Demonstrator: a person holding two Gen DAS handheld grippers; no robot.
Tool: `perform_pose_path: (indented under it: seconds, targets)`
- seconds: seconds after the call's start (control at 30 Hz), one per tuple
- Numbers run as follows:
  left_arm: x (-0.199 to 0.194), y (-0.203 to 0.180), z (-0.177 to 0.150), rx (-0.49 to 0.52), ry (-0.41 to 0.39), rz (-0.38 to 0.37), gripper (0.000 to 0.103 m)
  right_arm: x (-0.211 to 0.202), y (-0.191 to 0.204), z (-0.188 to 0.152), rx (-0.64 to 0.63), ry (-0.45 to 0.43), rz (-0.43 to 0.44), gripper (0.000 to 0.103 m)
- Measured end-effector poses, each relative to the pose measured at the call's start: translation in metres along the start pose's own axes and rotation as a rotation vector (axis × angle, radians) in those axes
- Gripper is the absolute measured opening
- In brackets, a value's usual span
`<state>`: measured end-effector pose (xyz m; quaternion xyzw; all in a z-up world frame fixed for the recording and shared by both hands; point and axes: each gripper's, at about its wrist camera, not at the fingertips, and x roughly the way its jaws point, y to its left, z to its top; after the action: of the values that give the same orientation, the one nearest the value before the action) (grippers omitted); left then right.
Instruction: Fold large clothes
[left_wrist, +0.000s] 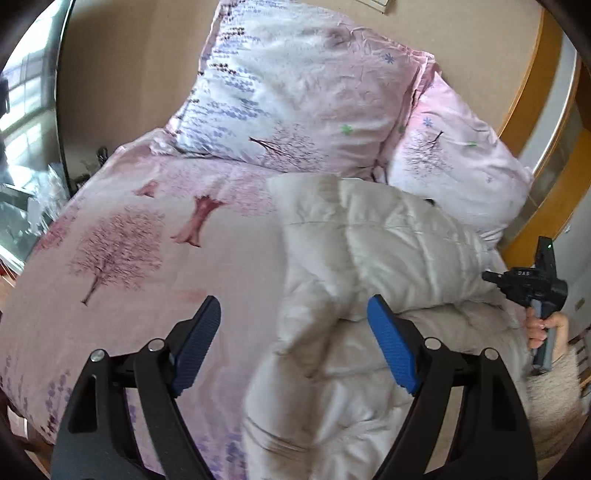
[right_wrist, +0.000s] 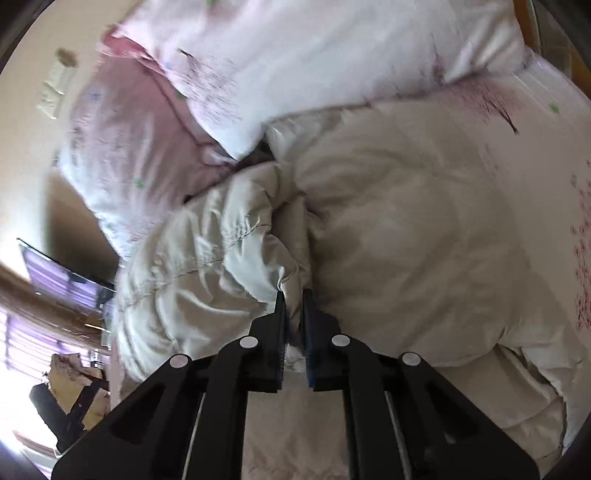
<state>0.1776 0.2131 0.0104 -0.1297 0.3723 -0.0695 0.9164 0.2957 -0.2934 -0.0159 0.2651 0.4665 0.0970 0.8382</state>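
The cream-white quilted puffer coat (left_wrist: 369, 266) lies heaped toward the bed's head end and right side, its top against the pillows. It looks light, soft and springy; the smooth shell probably slips, and padded bulk will push back against any crease, so a hem, cuff or stitched seam is the better place to hold. The right tongs (right_wrist: 294, 295) are nearly closed, pinching a fold of the coat's edge. The left tongs (left_wrist: 293, 314) are spread wide and hold nothing, hovering over the coat's near part. Beneath is a pink tree-printed bedcover (left_wrist: 129, 240), with two matching pillows (left_wrist: 303, 96) at the head.
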Motion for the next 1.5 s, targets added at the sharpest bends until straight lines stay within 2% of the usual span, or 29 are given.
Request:
perform_pose_path:
  seconds: [0.1,0.2,0.37,0.57,0.67,0.77,0.9,1.0,1.13,1.27,1.5]
  targets:
    - [-0.002,-0.004,-0.006,0.065,-0.025,0.034,0.085,0.0,0.001,-0.005,-0.019,0.01,-0.021,0.01]
    - [0.0,-0.007,-0.01,0.091,0.039,-0.002,0.086,-0.023,0.004,-0.01,-0.05,-0.002,-0.012,0.013]
    - [0.003,0.002,-0.023,0.059,0.129,-0.076,0.087,-0.07,-0.013,-0.023,-0.041,-0.052,0.039,0.056]
    - [0.004,0.03,-0.051,-0.075,0.225,-0.202,0.087,-0.14,-0.059,-0.061,-0.018,-0.132,0.012,0.073]
    - [-0.001,0.036,-0.067,-0.096,0.234,-0.237,0.087,-0.161,-0.087,-0.082,0.016,-0.146,-0.035,0.074]
    - [-0.006,0.042,-0.079,-0.132,0.243,-0.274,0.086,-0.172,-0.121,-0.103,0.072,-0.121,-0.062,0.074]
    - [-0.01,0.047,-0.096,-0.174,0.255,-0.313,0.085,-0.17,-0.147,-0.121,0.094,-0.08,-0.087,0.074]
    - [-0.009,0.046,-0.106,-0.187,0.276,-0.336,0.078,-0.167,-0.169,-0.131,0.129,-0.049,-0.094,0.074]
    - [-0.007,0.043,-0.121,-0.222,0.299,-0.385,0.07,-0.152,-0.192,-0.14,0.2,0.005,0.047,0.074]
    - [-0.009,0.04,-0.128,-0.255,0.305,-0.424,0.067,-0.138,-0.198,-0.149,0.208,0.058,0.157,0.073]
    - [-0.011,0.034,-0.142,-0.301,0.324,-0.473,0.063,-0.132,-0.19,-0.16,0.181,0.098,0.251,0.07]
